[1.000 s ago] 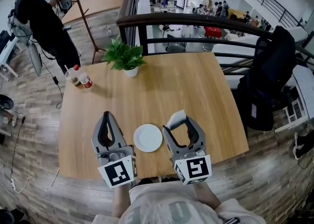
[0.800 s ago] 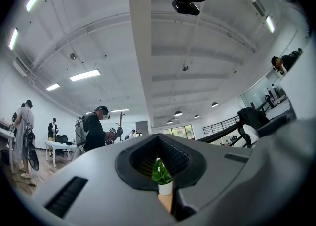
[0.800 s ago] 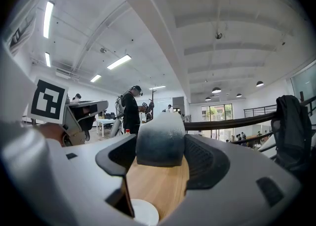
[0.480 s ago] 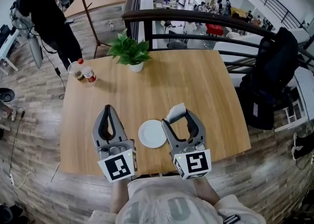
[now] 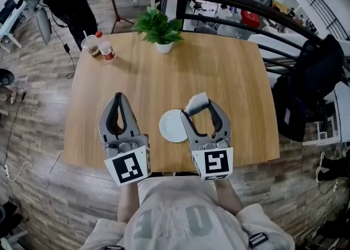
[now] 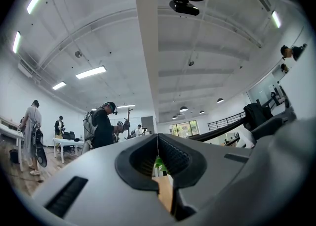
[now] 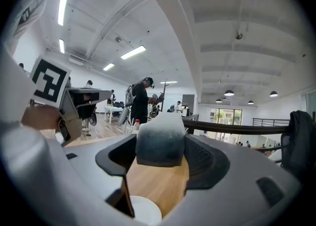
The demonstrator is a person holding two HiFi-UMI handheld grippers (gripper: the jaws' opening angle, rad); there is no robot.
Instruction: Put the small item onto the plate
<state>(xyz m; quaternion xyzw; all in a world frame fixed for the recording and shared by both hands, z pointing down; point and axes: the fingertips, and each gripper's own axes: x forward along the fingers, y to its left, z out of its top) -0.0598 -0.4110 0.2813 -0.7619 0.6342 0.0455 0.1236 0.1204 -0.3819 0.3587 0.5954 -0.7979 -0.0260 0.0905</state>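
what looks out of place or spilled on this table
Nothing stands out. The plate lies flat, the potted plant, bottle and cup stand upright farther back, and the right gripper holds the small item.

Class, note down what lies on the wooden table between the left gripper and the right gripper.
A round white plate lies between the left gripper and the right gripper, nearer the right one, as the head view shows.

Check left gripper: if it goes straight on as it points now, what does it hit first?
For the left gripper, probably the potted plant first: its leaves show dead ahead in that gripper's view, with bare table between. Height unclear; it may pass over.
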